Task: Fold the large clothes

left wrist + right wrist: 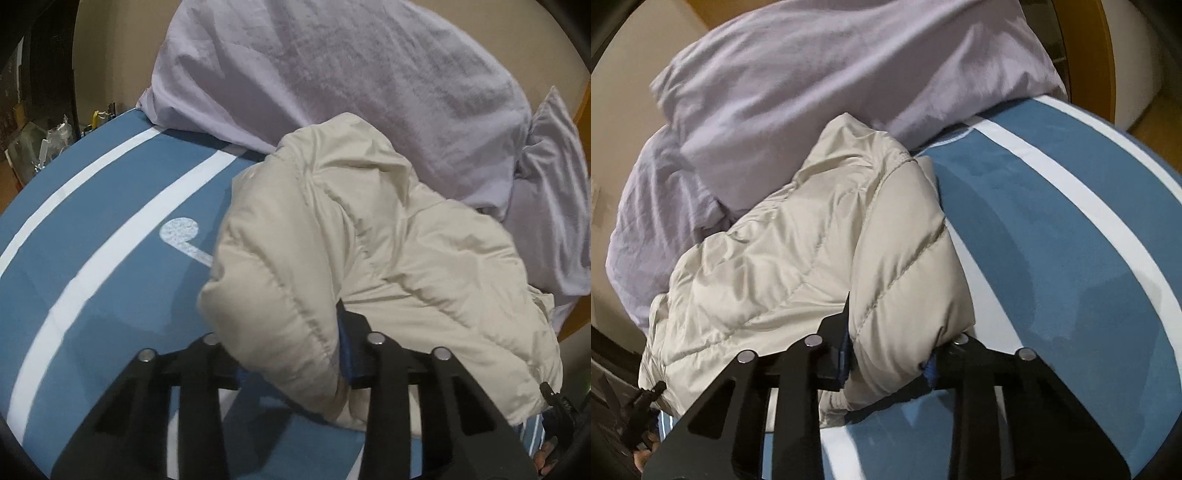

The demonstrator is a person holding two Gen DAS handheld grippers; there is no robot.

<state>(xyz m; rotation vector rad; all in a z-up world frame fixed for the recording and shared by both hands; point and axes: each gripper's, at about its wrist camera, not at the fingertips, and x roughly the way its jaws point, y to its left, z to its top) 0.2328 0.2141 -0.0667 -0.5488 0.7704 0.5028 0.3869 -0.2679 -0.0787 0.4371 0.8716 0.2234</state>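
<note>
A cream quilted puffer jacket [369, 236] lies bunched on a blue bed sheet with white stripes [110, 206]. My left gripper [291, 354] is shut on a thick fold of the jacket at its left side, and the fabric bulges between the jaws. In the right wrist view the same jacket [798, 251] fills the middle and left. My right gripper [890, 354] is shut on the jacket's right-hand fold, just above the sheet [1052, 229]. The other gripper's tip shows at the lower left of the right wrist view [642, 402].
A lilac duvet or pillow [351, 74] is heaped behind the jacket against a beige wall; it also shows in the right wrist view [812, 74]. Clutter [55, 136] sits beyond the bed's far left edge. A wooden frame edge [1089, 55] runs at the right.
</note>
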